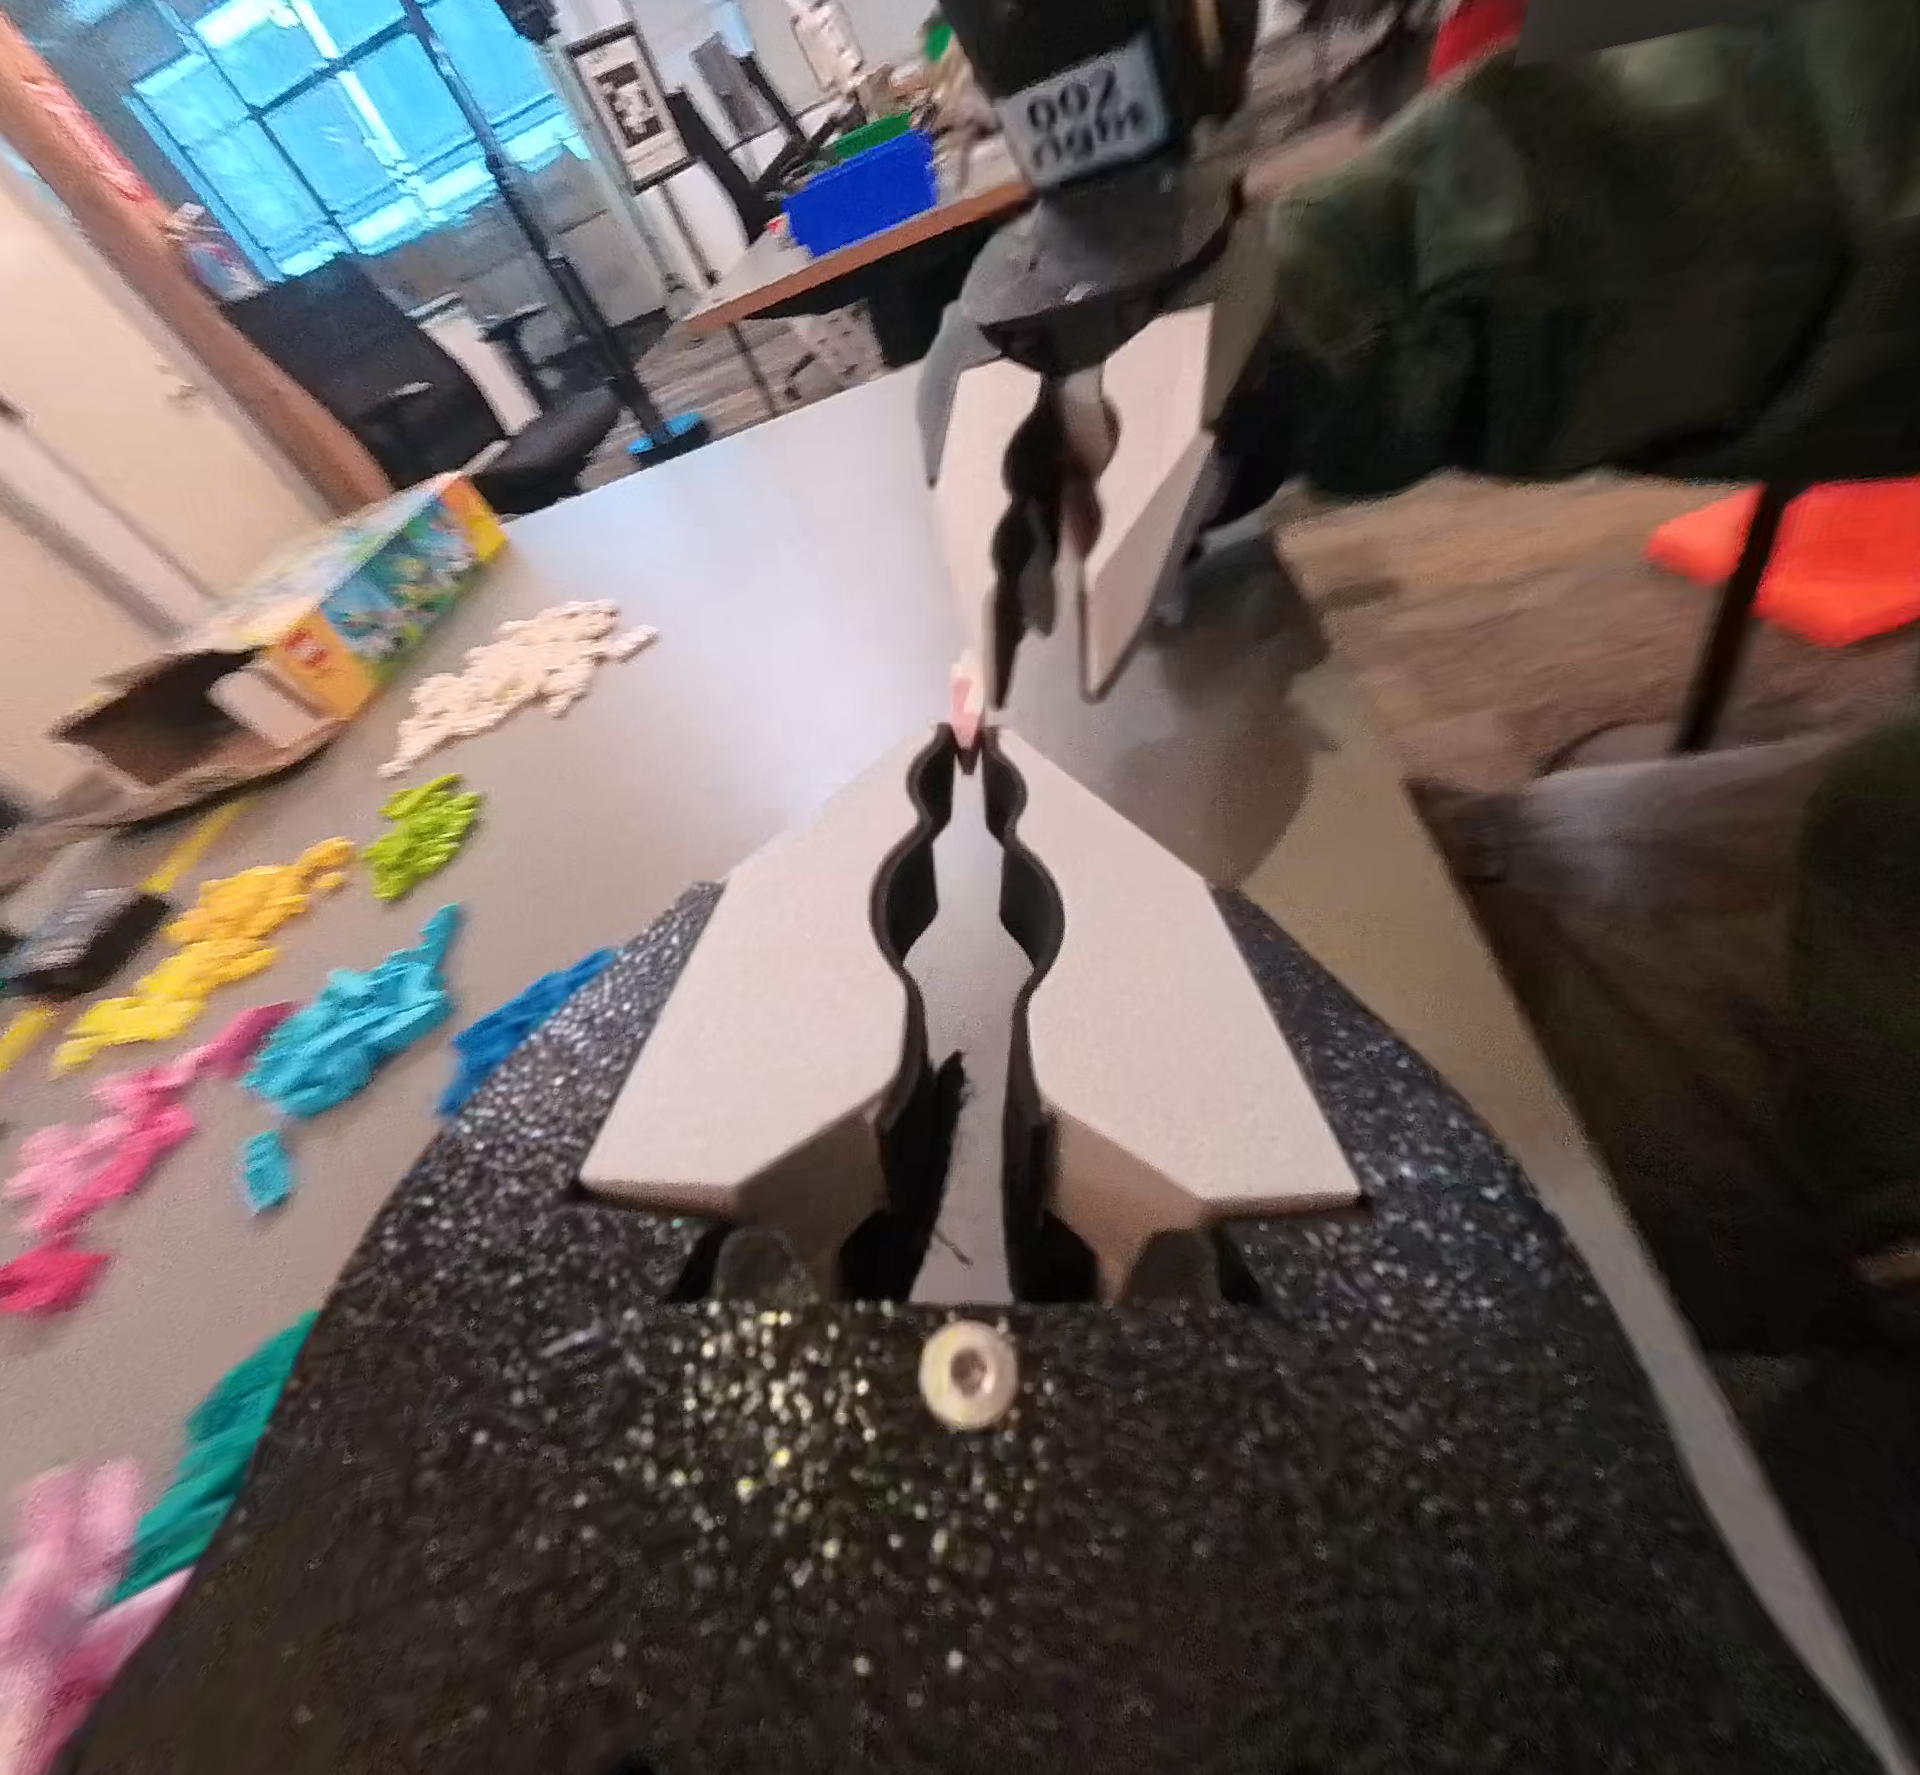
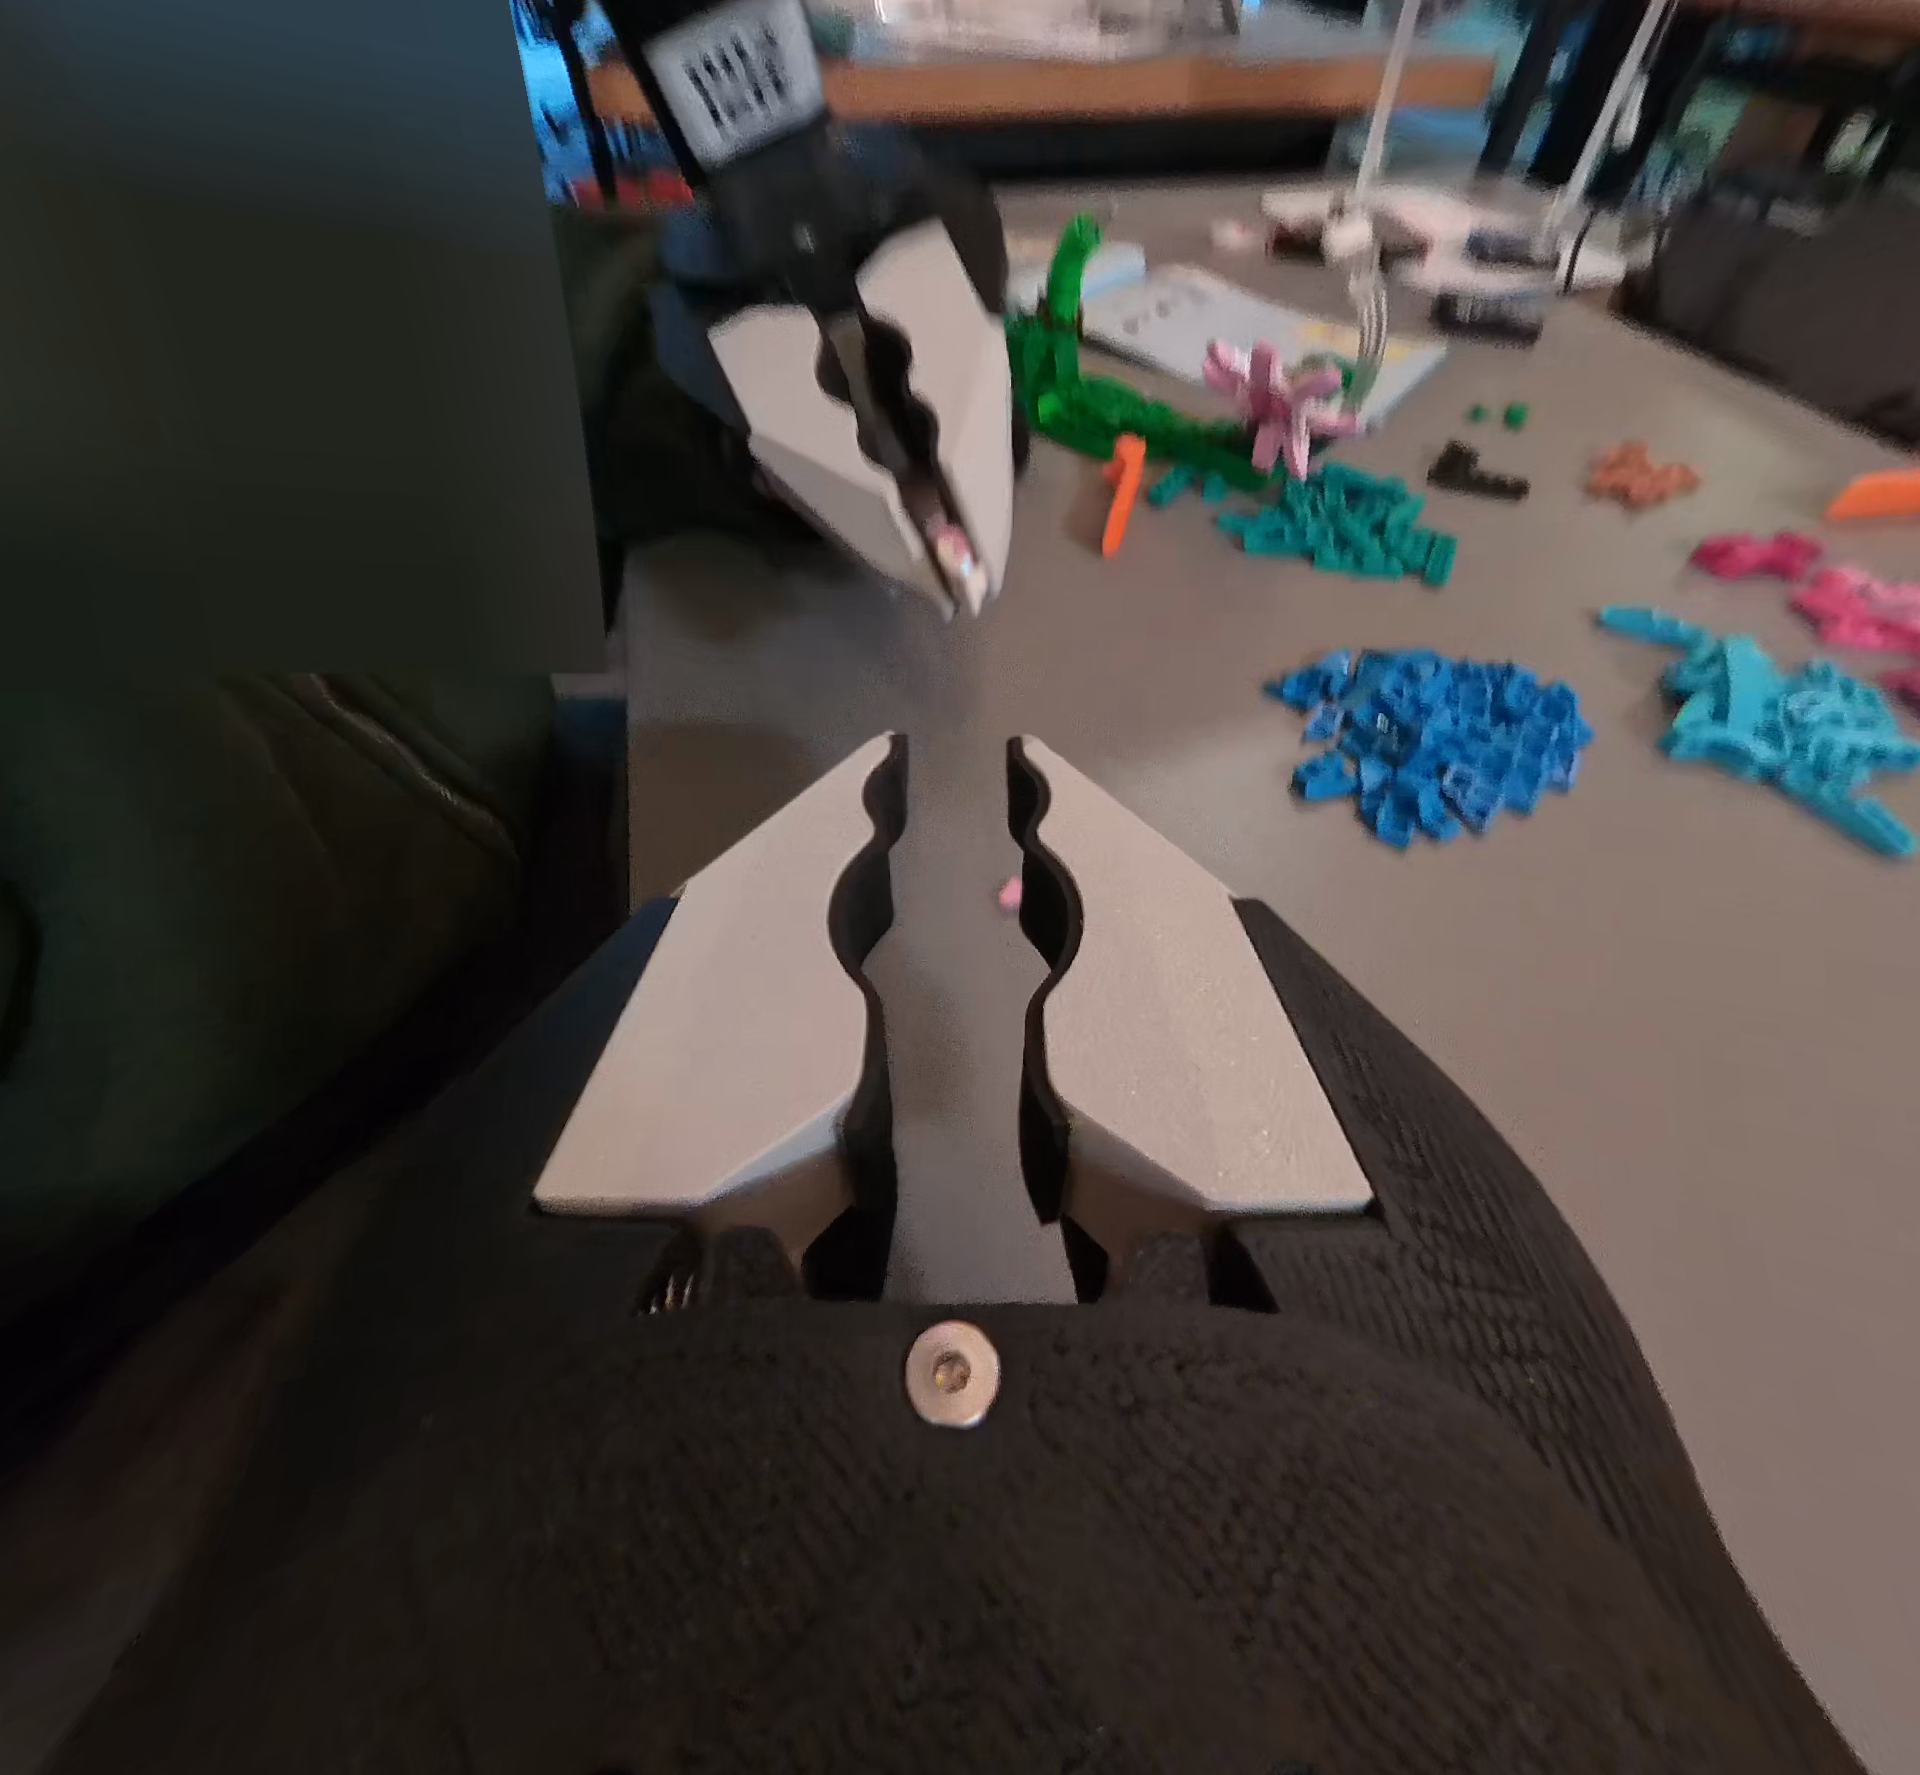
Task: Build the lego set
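Observation:
My left gripper (image 1: 966, 746) is shut on a small pale pink piece (image 1: 966, 702) and holds it above the grey table (image 1: 748, 572). In the right wrist view, the left gripper (image 2: 961, 582) points down with the pink piece (image 2: 948, 546) between its tips. My right gripper (image 2: 956, 746) is open with a narrow gap and holds nothing. In the left wrist view it (image 1: 1003, 676) hangs tip-down just beyond the pink piece. Another tiny pink piece (image 2: 1008, 892) lies on the table under the right fingers. A green plant build (image 2: 1101, 395) with a pink flower (image 2: 1278, 406) stands farther back.
Sorted brick piles lie on the table: white (image 1: 530, 676), lime (image 1: 426, 832), yellow (image 1: 229, 936), light blue (image 1: 353, 1019), teal (image 2: 1340, 520), blue (image 2: 1434, 749), magenta (image 2: 1849, 593). A set box (image 1: 364, 603) and an instruction booklet (image 2: 1195, 323) lie farther off. A dark green sleeve (image 1: 1558, 271) is at the right.

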